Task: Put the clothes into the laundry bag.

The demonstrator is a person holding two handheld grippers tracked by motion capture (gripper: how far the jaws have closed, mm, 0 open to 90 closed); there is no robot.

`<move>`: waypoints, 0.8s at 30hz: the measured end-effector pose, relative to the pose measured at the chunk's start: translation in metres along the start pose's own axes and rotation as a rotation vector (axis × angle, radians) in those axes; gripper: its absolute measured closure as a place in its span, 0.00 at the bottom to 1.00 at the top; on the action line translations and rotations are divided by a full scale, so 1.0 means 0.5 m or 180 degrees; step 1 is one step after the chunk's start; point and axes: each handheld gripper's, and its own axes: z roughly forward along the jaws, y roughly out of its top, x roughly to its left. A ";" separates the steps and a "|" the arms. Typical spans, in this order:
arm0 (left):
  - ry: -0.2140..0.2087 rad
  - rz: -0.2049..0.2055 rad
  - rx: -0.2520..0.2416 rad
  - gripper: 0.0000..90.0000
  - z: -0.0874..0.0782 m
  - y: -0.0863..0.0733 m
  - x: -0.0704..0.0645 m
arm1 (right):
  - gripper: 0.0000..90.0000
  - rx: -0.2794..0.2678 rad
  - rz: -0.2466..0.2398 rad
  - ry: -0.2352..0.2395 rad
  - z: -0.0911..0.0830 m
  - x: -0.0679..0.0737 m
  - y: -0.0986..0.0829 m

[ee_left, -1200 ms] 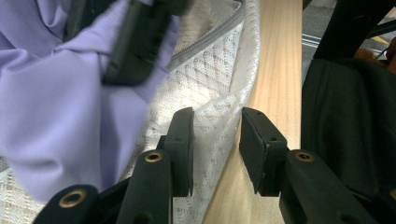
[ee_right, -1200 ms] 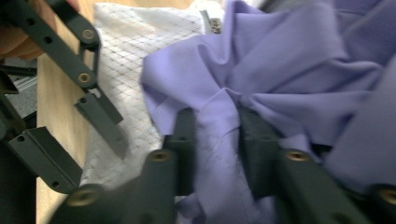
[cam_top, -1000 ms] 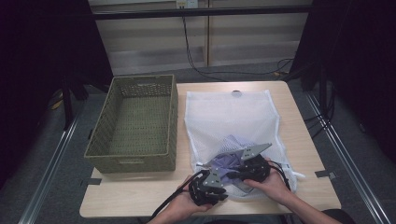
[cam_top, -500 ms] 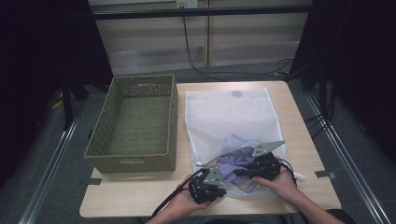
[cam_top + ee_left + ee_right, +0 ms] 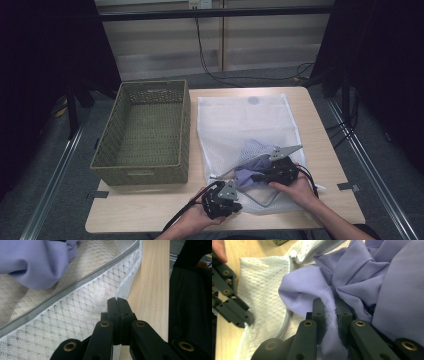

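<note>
since a moment ago the right gripper (image 5: 256, 177) has drawn nearer the table's front edge, jaws clamped on a bunched fold of soft lilac cloth (image 5: 352, 282) at the mouth of the white mesh bag (image 5: 240, 120). the left gripper (image 5: 116, 305) pinches the bag's zippered hem, jaws pressed together. beside the bag on the pale wooden table (image 5: 150, 207) sits a rectangular woven basket (image 5: 142, 172).

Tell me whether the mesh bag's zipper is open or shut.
Open: in the left gripper view the mesh bag edge with its zipper is lifted apart, purple cloth lying in the gap.
</note>
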 end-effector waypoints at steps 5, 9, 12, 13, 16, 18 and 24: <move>-0.0034 0.0004 0.0019 1.00 -0.001 0.000 0.002 | 0.90 -0.0038 0.0067 -0.0032 0.013 -0.007 0.003; -0.0047 0.0016 0.0069 1.00 -0.004 0.000 0.005 | 0.90 -0.0047 0.0091 -0.0088 0.017 -0.012 0.007; -0.0046 0.0032 0.0086 1.00 -0.005 0.001 0.006 | 0.90 -0.0056 0.0139 -0.0132 0.020 -0.016 0.011; -0.0053 0.0029 0.0072 1.00 -0.004 0.000 0.006 | 0.90 -0.0059 0.0152 -0.0133 0.022 -0.018 0.014; -0.0069 0.0015 0.0011 1.00 -0.002 -0.001 0.006 | 0.89 -0.0049 0.0139 -0.0135 0.033 -0.019 0.026; -0.0087 -0.0013 -0.0002 1.00 -0.001 -0.001 0.007 | 0.89 -0.0049 0.0119 -0.0122 0.042 -0.018 0.034; -0.0103 0.0017 0.0018 1.00 -0.002 -0.001 0.008 | 0.89 -0.0008 0.0097 -0.0127 0.058 -0.022 0.061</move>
